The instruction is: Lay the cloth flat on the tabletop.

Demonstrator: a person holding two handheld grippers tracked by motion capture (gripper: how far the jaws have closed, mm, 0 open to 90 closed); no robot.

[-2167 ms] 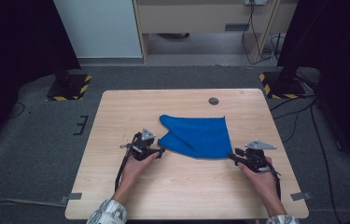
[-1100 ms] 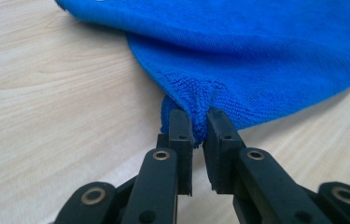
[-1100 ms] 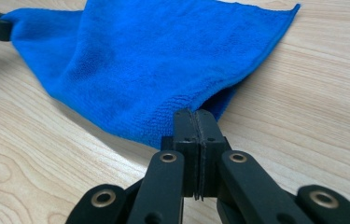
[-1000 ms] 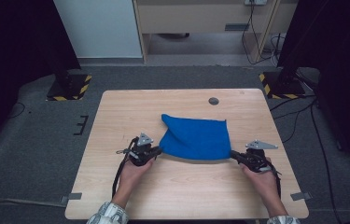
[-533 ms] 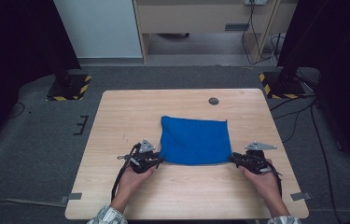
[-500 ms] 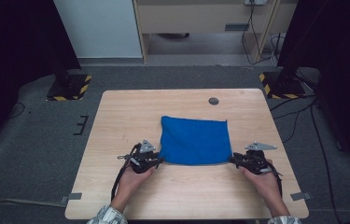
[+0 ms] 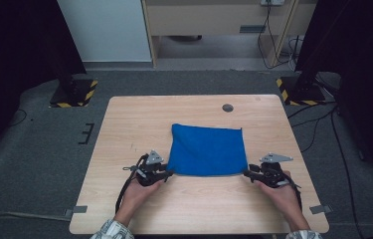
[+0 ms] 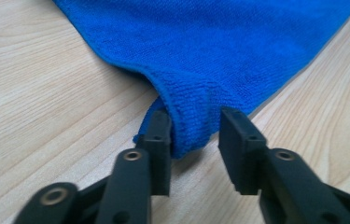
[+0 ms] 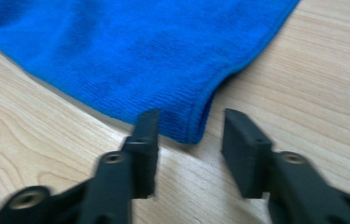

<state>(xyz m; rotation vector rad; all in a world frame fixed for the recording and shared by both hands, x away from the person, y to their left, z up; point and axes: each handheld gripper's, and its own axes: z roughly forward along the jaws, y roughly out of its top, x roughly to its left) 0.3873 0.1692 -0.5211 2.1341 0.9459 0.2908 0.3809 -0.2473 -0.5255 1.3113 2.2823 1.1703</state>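
Blue cloth (image 7: 206, 150) lay flat on the wood table (image 7: 124, 124), long axis left-right. My left tool (image 7: 166, 174) and right tool (image 7: 246, 173) sat spread apart at its near corners, on grey carpet (image 7: 35, 144).

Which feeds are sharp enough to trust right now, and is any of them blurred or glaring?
Left gripper view: crisp, the weave of the blue cloth reads clearly. Right gripper view: softly smeared, especially the left jaw and the cloth's far edge. High view: evenly lit table, no glare, dark surroundings at both sides.
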